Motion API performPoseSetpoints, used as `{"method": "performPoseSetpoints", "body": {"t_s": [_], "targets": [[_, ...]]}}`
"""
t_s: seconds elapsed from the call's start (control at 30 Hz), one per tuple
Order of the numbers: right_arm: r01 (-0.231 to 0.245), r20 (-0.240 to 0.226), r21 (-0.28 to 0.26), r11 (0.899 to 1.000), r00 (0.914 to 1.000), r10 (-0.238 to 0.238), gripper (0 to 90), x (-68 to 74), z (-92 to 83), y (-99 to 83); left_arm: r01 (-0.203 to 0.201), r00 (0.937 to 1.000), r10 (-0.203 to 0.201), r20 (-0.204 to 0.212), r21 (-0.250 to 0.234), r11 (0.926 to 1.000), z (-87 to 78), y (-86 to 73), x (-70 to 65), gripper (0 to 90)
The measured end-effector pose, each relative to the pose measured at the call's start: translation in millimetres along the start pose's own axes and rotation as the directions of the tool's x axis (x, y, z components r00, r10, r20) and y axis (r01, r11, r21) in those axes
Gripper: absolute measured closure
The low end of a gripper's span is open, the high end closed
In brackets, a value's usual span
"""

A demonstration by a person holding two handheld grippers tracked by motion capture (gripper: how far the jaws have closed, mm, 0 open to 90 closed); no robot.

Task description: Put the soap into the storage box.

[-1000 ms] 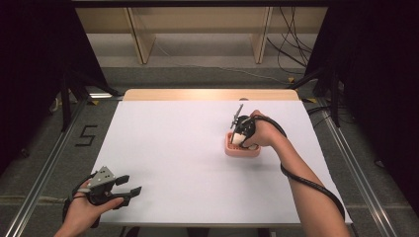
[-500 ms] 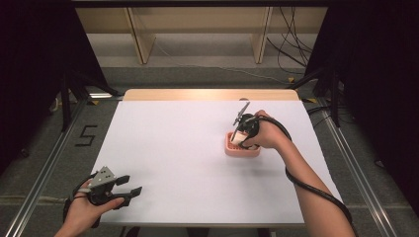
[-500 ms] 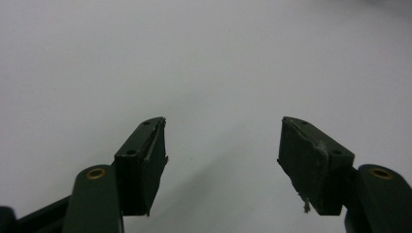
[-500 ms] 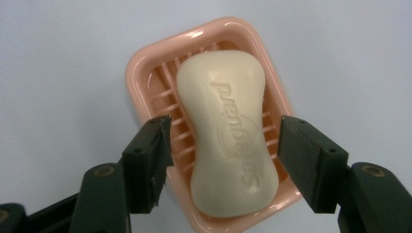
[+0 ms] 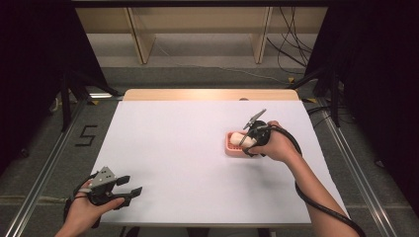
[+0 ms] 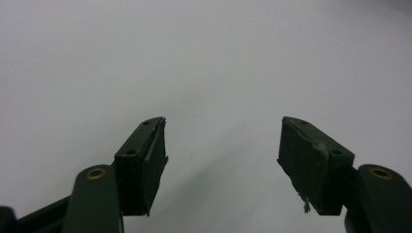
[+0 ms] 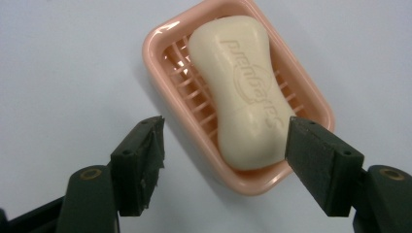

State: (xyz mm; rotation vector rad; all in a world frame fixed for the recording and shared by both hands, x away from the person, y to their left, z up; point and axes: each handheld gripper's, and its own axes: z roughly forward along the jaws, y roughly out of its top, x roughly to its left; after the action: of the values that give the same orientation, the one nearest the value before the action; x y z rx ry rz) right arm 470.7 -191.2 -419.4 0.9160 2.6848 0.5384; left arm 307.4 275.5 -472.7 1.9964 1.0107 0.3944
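A cream bar of soap (image 7: 241, 92) lies in a pink slatted soap dish (image 7: 163, 56) on the white table. The dish (image 5: 229, 145) sits right of the table's middle in the high view, with the soap (image 5: 237, 137) in it. My right gripper (image 7: 224, 150) hovers just above the dish's near end, open, its jaws wide apart with one outside the dish and one over the soap's end. It holds nothing. In the high view the right gripper (image 5: 247, 143) covers part of the dish. My left gripper (image 5: 132, 185) rests at the table's front left corner, open and empty (image 6: 223, 145).
The white tabletop (image 5: 178, 148) has a wooden strip (image 5: 207, 95) along its far edge. Metal rails (image 5: 44, 168) run along both sides of the table. Shelving legs and cables stand on the floor beyond.
The right hand has drawn back slightly toward the right and lifted off the dish, leaving the soap in it. The left gripper has stayed still.
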Motion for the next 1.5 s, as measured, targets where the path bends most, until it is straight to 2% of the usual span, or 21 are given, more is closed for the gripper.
{"method": "performPoseSetpoints", "body": {"t_s": [0.03, 0.1, 0.27, 0.3, 0.37, 0.43, 0.53, 0.7, 0.73, 0.83, 0.9, 1.03, 1.07, 1.1, 1.13, 1.23, 1.27, 1.3, 1.33, 1.4, 1.5], "targets": [[-0.034, -0.009, -0.018, 0.999, 0.9994, 0.034, 31.3, 3.1, -0.9, -5.1, 0.001, 1.0000, -0.001, 0.000, 0.000, 1.0000, 0.0, -0.1, 0.0, 33.7], [-0.058, -0.014, -0.016, 0.998, 0.9983, 0.057, 31.5, 6.0, -2.9, -9.8, -0.004, 1.0000, 0.004, 0.000, 0.004, 1.0000, -0.4, 0.0, 0.4, 33.6], [-0.096, -0.030, -0.025, 0.995, 0.9950, 0.095, 33.1, 14.7, -5.4, -20.2, -0.016, 0.9999, 0.016, -0.001, 0.014, 0.9998, -1.0, 0.2, 1.1, 33.7], [-0.085, -0.021, -0.038, 0.996, 0.9962, 0.085, 33.6, 15.5, -5.2, -22.0, -0.016, 0.9999, 0.016, -0.001, 0.014, 0.9998, -1.0, 0.2, 1.1, 33.7], [-0.125, -0.029, -0.021, 0.992, 0.9919, 0.124, 34.0, 20.3, -8.1, -25.9, -0.016, 0.9999, 0.016, 0.000, 0.014, 0.9998, -0.9, 0.1, 1.1, 33.7], [-0.123, -0.026, -0.034, 0.992, 0.9921, 0.123, 34.0, 22.0, -8.0, -27.6, -0.017, 0.9999, 0.017, -0.001, 0.015, 0.9997, -0.8, 0.0, 1.2, 33.7], [-0.173, -0.032, -0.042, 0.984, 0.9846, 0.172, 34.5, 31.9, -10.5, -35.0, -0.006, 1.0000, 0.006, -0.001, 0.021, 0.9998, -0.7, -0.2, 0.4, 33.7], [-0.201, -0.032, -0.037, 0.979, 0.9793, 0.200, 34.6, 41.6, -10.7, -46.2, -0.019, 0.9998, 0.019, 0.004, 0.017, 0.9997, -0.5, -0.3, 1.2, 33.7], [-0.187, -0.031, -0.048, 0.981, 0.9821, 0.186, 34.5, 42.0, -10.5, -49.2, -0.019, 0.9998, 0.019, 0.004, 0.017, 0.9997, -0.4, -0.3, 1.2, 33.7], [-0.194, -0.028, -0.042, 0.980, 0.9808, 0.193, 34.5, 46.9, -10.4, -56.6, 0.002, 0.9999, -0.002, -0.010, 0.000, 1.0000, 0.9, -0.9, -1.1, 33.7], [-0.163, -0.022, -0.056, 0.985, 0.9865, 0.162, 34.5, 48.2, -10.0, -62.5, 0.000, 1.0000, 0.000, 0.001, -0.005, 1.0000, 1.6, -1.0, -0.6, 33.7], [-0.182, -0.026, -0.055, 0.982, 0.9832, 0.180, 34.5, 53.5, -10.9, -69.2, 0.002, 1.0000, -0.002, -0.001, -0.005, 1.0000, 1.6, -1.2, -0.8, 33.7], [-0.160, -0.021, -0.072, 0.985, 0.9871, 0.159, 34.5, 53.8, -9.4, -72.6, 0.002, 1.0000, -0.002, -0.001, -0.005, 1.0000, 1.6, -1.2, -0.8, 33.7], [-0.168, -0.029, -0.078, 0.983, 0.9857, 0.166, 34.7, 56.4, -9.1, -77.0, 0.005, 1.0000, -0.005, -0.001, -0.003, 1.0000, 1.7, -1.4, -0.9, 33.7], [-0.162, -0.026, -0.092, 0.982, 0.9867, 0.161, 34.9, 57.1, -8.7, -79.7, -0.018, 0.9998, 0.018, 0.002, 0.022, 0.9996, -0.1, -0.7, 1.0, 33.7], [-0.164, -0.023, -0.118, 0.979, 0.9865, 0.162, 36.7, 60.2, -8.0, -86.0, -0.019, 0.9998, 0.019, 0.000, 0.020, 0.9996, 0.1, -0.9, 1.1, 33.6], [-0.199, -0.027, -0.127, 0.972, 0.9799, 0.198, 37.7, 64.0, -8.1, -90.6, 0.006, 1.0000, -0.006, 0.001, 0.004, 1.0000, 1.5, -1.4, -0.9, 33.7], [-0.199, -0.027, -0.127, 0.972, 0.9799, 0.198, 37.7, 64.0, -8.1, -90.6, 0.006, 1.0000, -0.006, 0.001, 0.004, 1.0000, 1.5, -1.4, -0.9, 33.7], [-0.179, -0.015, -0.157, 0.971, 0.9838, 0.178, 41.1, 65.0, -4.8, -96.6, 0.002, 1.0000, -0.002, 0.002, 0.003, 1.0000, 1.7, -1.3, -0.9, 33.7], [-0.210, -0.027, -0.154, 0.965, 0.9776, 0.209, 44.8, 67.6, -5.1, -100.4, 0.003, 1.0000, -0.003, 0.001, 0.000, 1.0000, 1.6, -1.2, -1.2, 33.6], [-0.208, -0.023, -0.157, 0.965, 0.9781, 0.207, 48.0, 68.2, -4.9, -103.9, -0.002, 1.0000, 0.002, 0.001, 0.002, 1.0000, 1.3, -1.1, -0.5, 33.7]]}}
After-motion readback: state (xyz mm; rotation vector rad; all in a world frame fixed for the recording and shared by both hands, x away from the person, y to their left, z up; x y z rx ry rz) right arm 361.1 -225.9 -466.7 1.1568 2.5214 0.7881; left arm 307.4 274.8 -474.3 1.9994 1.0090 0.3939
